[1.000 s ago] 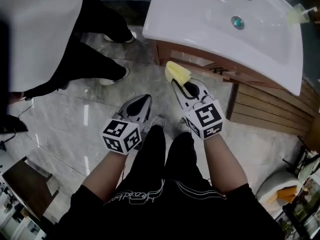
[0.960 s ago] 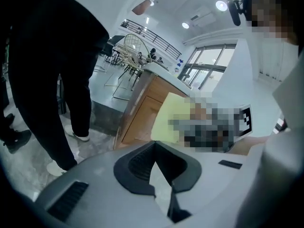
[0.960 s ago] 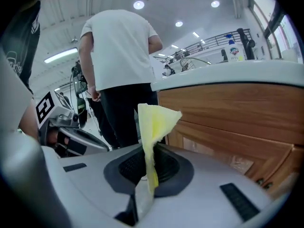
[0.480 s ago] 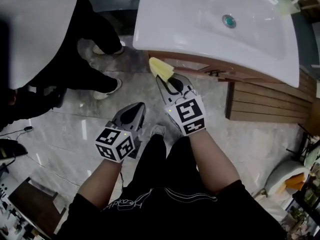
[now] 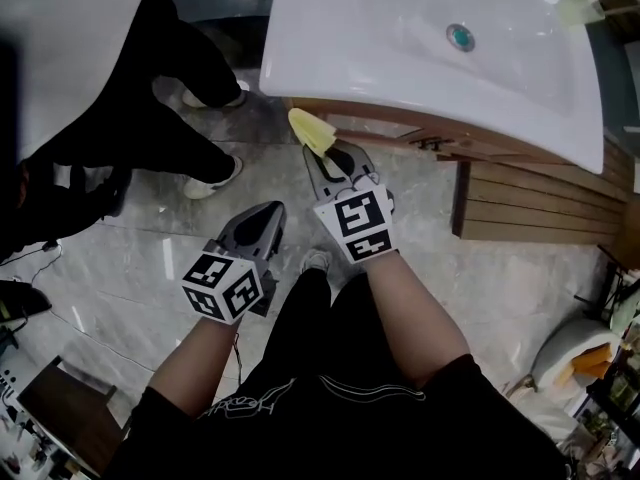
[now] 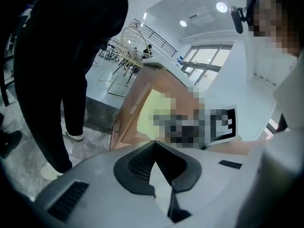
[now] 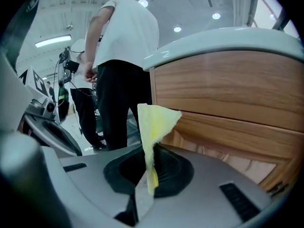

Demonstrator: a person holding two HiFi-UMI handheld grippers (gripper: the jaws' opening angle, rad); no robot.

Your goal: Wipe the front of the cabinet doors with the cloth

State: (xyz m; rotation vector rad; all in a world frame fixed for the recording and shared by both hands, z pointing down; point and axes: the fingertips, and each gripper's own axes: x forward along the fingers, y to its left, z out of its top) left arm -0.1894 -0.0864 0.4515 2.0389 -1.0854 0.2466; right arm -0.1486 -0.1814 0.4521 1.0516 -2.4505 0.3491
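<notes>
My right gripper (image 5: 335, 164) is shut on a yellow cloth (image 5: 311, 131), which sticks up from its jaws (image 7: 153, 120). The cloth is at the left corner of the wooden cabinet front (image 5: 402, 128), just under the white sink's rim (image 5: 330, 83). In the right gripper view the wood-grain doors (image 7: 228, 99) stand close to the right of the cloth; I cannot tell if they touch. My left gripper (image 5: 262, 220) hangs lower left over the floor, shut and holding nothing (image 6: 155, 145). It looks toward the cabinet's side (image 6: 135, 103).
A person in black trousers (image 5: 180, 118) and a white top stands close on the left, beside the cabinet. A slatted wooden panel (image 5: 530, 203) runs to the right. My own legs and shoes (image 5: 317, 261) are below, on the grey marble floor (image 5: 130, 258).
My right gripper has carried the cloth leftward along the cabinet front to its left corner. The left gripper stays low beside it.
</notes>
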